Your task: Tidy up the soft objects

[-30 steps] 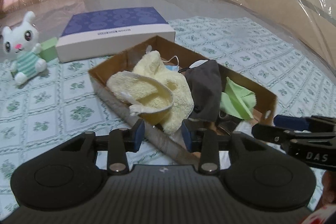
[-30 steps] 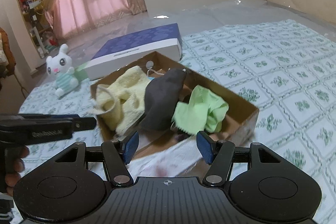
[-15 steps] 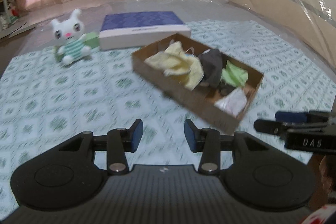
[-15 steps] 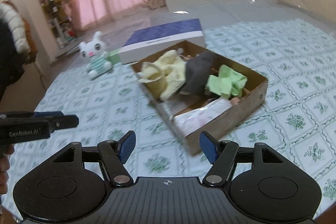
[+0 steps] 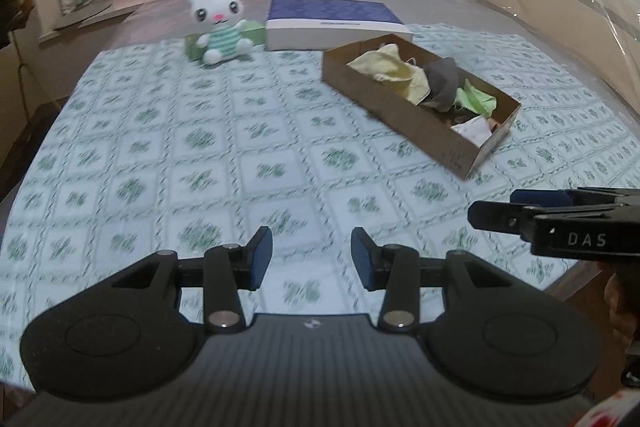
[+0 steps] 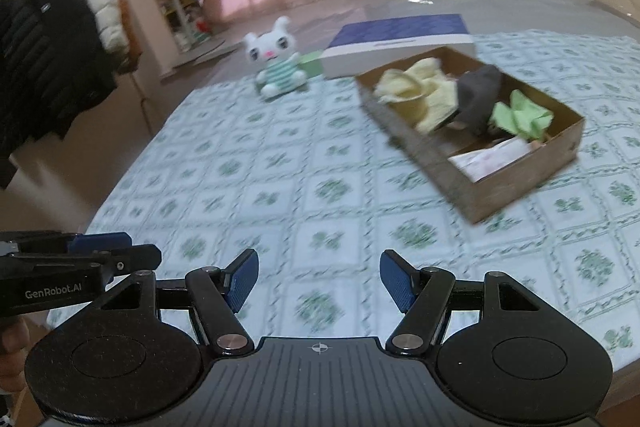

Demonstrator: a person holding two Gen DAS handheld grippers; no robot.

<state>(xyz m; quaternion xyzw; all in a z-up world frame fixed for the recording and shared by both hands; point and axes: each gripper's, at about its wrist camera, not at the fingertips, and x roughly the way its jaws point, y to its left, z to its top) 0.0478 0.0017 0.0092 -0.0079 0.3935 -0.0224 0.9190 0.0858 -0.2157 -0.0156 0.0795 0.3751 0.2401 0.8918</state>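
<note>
Fuzzy white plush rabbit (image 5: 219, 23) in striped green top, seated upright at far left on quilted, green-patterned bedspread (image 5: 200, 155). Flat rectangular box (image 5: 334, 23), blue patterned lid over white sides, just right of rabbit. Open shallow cardboard box (image 5: 416, 107) nearer right, loaded with soft cloths: fluffy yellow towel (image 5: 394, 73), limp grey fabric (image 5: 442, 81), crumpled green cloth (image 5: 478, 101). Left gripper (image 5: 311, 258): ribbed blue pads parted, nothing between. Right gripper (image 6: 319, 281): pads spread wider, likewise empty.
</note>
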